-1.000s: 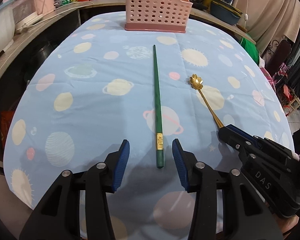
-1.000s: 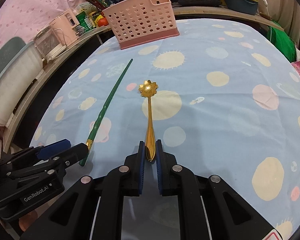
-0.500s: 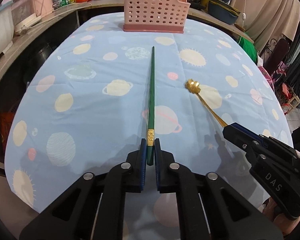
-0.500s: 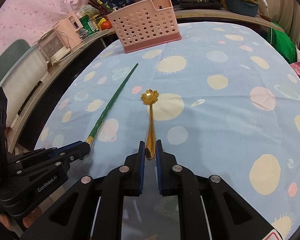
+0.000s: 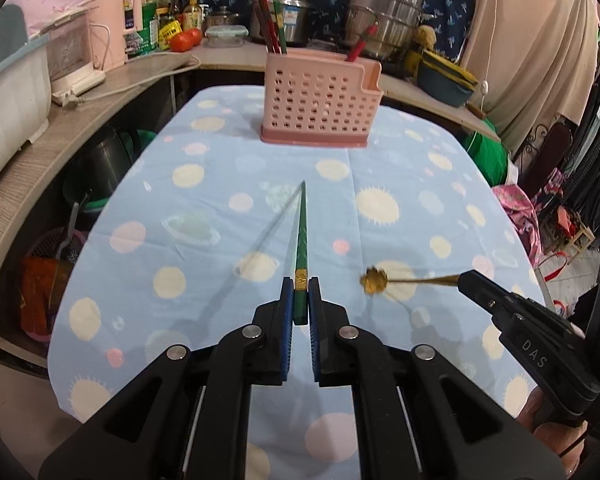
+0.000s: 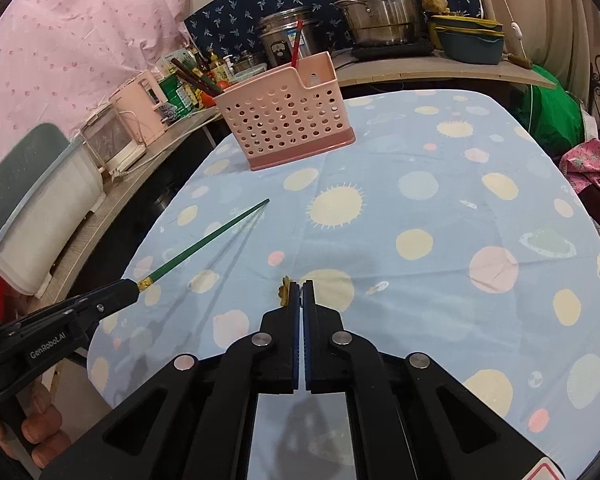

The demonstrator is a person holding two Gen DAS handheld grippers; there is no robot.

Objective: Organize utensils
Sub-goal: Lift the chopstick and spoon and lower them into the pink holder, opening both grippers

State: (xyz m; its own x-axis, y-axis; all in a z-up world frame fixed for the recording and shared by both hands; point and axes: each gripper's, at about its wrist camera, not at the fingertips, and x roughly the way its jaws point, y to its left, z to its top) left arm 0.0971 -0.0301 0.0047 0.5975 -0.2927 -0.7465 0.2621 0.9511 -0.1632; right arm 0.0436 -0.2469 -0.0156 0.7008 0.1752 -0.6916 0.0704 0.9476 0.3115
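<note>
My left gripper (image 5: pixel 299 300) is shut on the thick end of a green chopstick (image 5: pixel 302 236) and holds it lifted above the table, tip pointing toward the pink perforated utensil basket (image 5: pixel 320 106). My right gripper (image 6: pixel 301 294) is shut on the handle of a gold flower-shaped spoon (image 6: pixel 285 295), also lifted; the spoon (image 5: pixel 374 279) shows from the side in the left wrist view. The chopstick (image 6: pixel 208 240) and basket (image 6: pixel 284 120) show in the right wrist view. The basket holds several chopsticks and a red utensil.
The table wears a blue cloth (image 5: pixel 204 216) with planets and suns. A counter behind it carries steel pots (image 6: pixel 376 12), a pink appliance (image 5: pixel 112 24), bottles and bowls. A white tub (image 6: pixel 48 216) stands at the left. Bins sit under the counter.
My left gripper closed on the chopstick and lifted it off the cloth. My right gripper raised the spoon and both grippers tilted up, bringing the basket and counter into view.
</note>
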